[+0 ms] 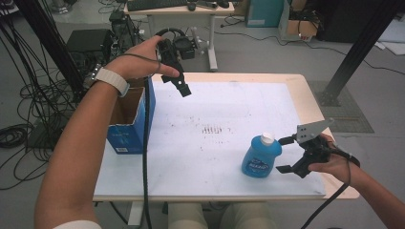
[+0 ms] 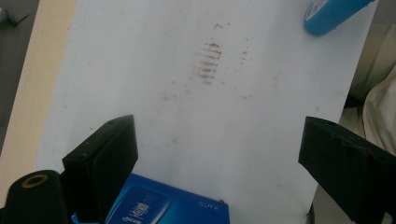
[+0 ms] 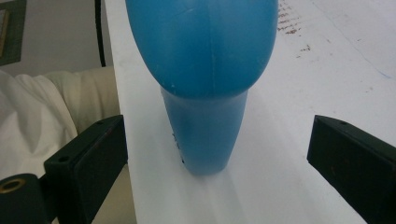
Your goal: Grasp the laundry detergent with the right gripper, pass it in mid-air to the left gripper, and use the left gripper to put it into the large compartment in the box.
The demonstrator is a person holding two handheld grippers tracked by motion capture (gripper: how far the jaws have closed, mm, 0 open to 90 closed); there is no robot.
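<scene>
A blue bottle (image 1: 261, 156) with a white cap stands upright on the white mat (image 1: 215, 162), near the front right. My right gripper (image 1: 285, 154) is just to its right, open, with one jaw on each side of the bottle's right edge. In the right gripper view the bottle (image 3: 205, 70) looms close ahead of the right gripper (image 3: 217, 125), and neither pad touches it. My left gripper (image 1: 184, 88) hangs above the mat's far left corner, pointing down. In the left gripper view the left gripper (image 2: 219, 126) is open and holds nothing.
An open blue cardboard box (image 1: 126, 119) stands at the table's left edge, its top (image 2: 163, 203) under the left jaws. Brown smudges (image 1: 212, 129) mark the mat's middle. Cables and black frame posts lie left of the table, a desk (image 1: 179, 9) behind it.
</scene>
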